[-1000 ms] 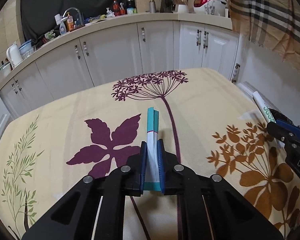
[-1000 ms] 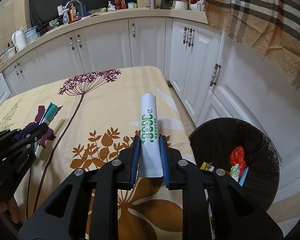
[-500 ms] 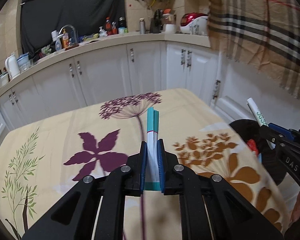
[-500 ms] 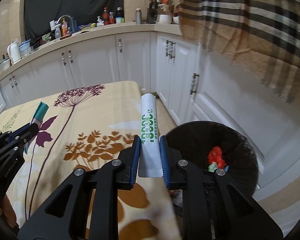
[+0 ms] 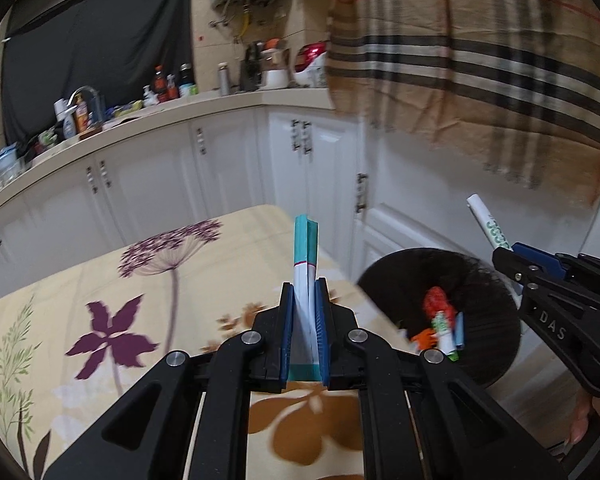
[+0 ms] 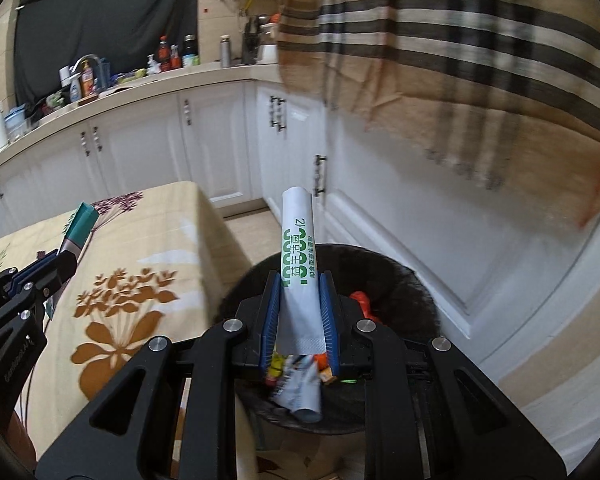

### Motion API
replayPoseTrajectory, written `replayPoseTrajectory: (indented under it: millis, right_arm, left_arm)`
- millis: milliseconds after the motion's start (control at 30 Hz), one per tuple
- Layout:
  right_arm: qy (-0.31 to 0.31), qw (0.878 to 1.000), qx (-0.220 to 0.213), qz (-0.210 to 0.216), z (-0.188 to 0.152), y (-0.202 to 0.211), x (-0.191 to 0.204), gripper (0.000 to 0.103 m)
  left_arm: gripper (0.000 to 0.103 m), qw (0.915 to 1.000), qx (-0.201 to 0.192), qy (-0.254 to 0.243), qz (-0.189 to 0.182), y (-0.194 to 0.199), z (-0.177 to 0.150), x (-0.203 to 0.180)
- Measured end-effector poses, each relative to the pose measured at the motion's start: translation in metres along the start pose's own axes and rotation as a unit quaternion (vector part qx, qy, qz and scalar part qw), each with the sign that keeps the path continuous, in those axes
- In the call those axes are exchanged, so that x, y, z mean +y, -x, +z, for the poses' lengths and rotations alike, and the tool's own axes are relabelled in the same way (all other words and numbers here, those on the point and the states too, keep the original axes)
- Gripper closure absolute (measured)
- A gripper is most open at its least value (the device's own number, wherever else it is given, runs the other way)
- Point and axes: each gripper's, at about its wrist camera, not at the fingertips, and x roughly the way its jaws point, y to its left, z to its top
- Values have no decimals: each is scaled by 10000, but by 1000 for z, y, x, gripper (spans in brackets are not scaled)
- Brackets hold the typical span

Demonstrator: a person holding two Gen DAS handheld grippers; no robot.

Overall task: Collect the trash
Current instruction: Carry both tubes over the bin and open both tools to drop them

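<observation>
A: What does each claw hold?

B: The left claw (image 5: 304,320) is clamped on a flat teal-and-white packet (image 5: 305,256), standing up between its pads above the right edge of the surface (image 5: 100,280), which has a cream cloth with purple and brown flowers. The right claw (image 6: 300,312) grips a white sachet (image 6: 298,248) with green printing; its Chinese characters are too small to read, and its tip points up.

A: And the bin?

B: A black bin (image 6: 412,292) stands on the floor just beside the right edge of the surface, under the right claw. Inside lie red, orange and white wrappers (image 5: 440,320).

A: Any writing?

B: "DAS" on the right claw's arm.
</observation>
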Motion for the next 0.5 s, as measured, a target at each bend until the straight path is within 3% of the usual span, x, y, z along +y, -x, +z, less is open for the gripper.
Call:
replayPoseTrajectory:
  millis: [500]
  right_arm:
    - [-328,9989,-16,-341,-6,-10,-49,83]
  left_arm:
    - [91,9989,-114,-276,-354,-19,15,-56]
